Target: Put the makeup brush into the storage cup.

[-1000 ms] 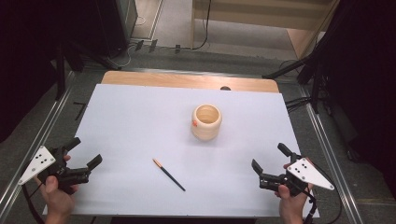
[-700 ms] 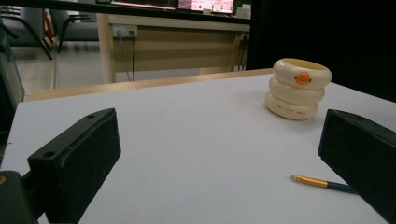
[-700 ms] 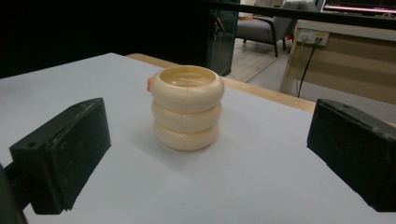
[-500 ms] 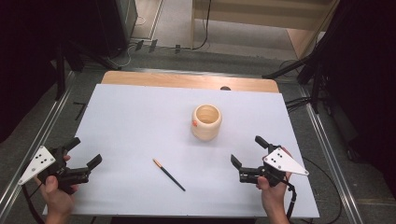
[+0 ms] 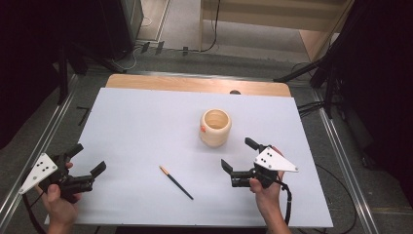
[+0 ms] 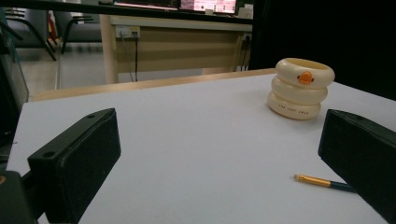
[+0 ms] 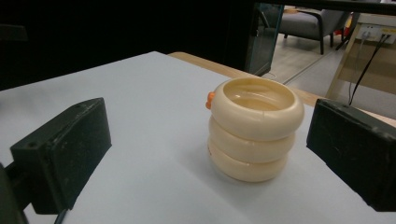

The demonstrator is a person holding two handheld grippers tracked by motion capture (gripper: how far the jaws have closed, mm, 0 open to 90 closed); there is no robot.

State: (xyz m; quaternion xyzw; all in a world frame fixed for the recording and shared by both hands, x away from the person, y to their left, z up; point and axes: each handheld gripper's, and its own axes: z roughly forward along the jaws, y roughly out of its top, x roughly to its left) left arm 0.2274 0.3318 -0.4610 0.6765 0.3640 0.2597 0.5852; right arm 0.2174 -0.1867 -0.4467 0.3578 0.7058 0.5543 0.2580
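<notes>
A cream ringed cup [image 5: 215,127] with an orange beak stands upright right of the white sheet's middle; it also shows as the cup [image 6: 301,88] and the cup [image 7: 252,128]. A thin dark brush [image 5: 176,182] with a gold-orange end lies flat nearer the front; the left gripper view catches the brush [image 6: 323,182] beside the right jaw. My left gripper [image 5: 88,159] rests open at the front left, empty. My right gripper [image 5: 238,154] is open just in front and right of the cup, jaws wide apart, nothing between them.
The white sheet [image 5: 146,126] covers a wooden table [image 5: 195,84] whose far edge shows bare. Metal rails [image 5: 53,131] run along both sides. Dark stands and cables sit beyond the far edge on the floor.
My right gripper has moved left and forward from the front right corner toward the cup. The left gripper, cup and brush have stayed put.
</notes>
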